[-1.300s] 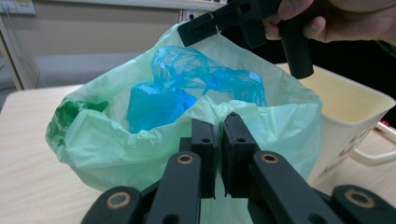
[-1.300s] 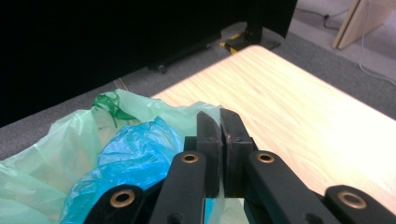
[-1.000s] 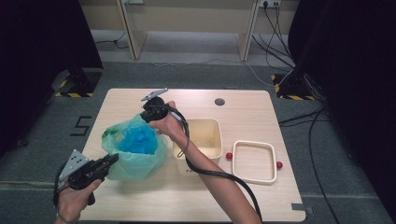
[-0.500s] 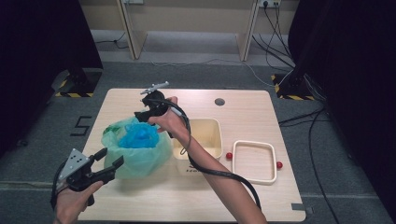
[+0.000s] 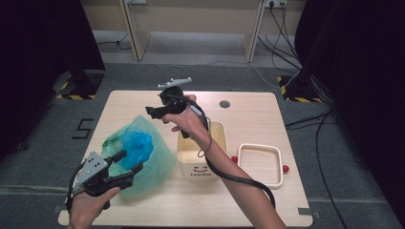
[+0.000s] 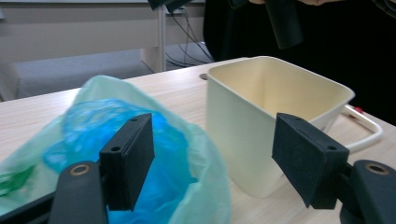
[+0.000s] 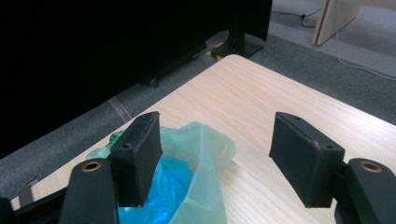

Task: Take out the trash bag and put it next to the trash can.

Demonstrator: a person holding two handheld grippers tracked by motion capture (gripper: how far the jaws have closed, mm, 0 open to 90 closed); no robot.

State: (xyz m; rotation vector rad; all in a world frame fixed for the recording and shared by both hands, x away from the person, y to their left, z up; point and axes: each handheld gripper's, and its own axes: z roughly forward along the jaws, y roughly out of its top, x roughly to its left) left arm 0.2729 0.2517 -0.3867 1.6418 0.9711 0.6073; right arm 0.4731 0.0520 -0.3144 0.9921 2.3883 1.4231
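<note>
While the green bag [image 5: 143,160] with blue stuff inside sits on the table [image 5: 248,119] just left of the cream bin [image 5: 203,157], both grippers are clear of it. The left gripper [image 5: 125,164], at the bag's near edge, and the right gripper [image 5: 152,112], above its far side, have just been opening their jaws; both stand wide with nothing between the pads.

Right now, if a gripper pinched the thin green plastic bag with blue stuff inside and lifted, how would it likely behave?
The thin green plastic bag would probably go floppy: it lies slumped and wrinkled on the wooden table. It looks light, being see-through film around crumpled blue plastic. The film may slip between flat pads.
</note>
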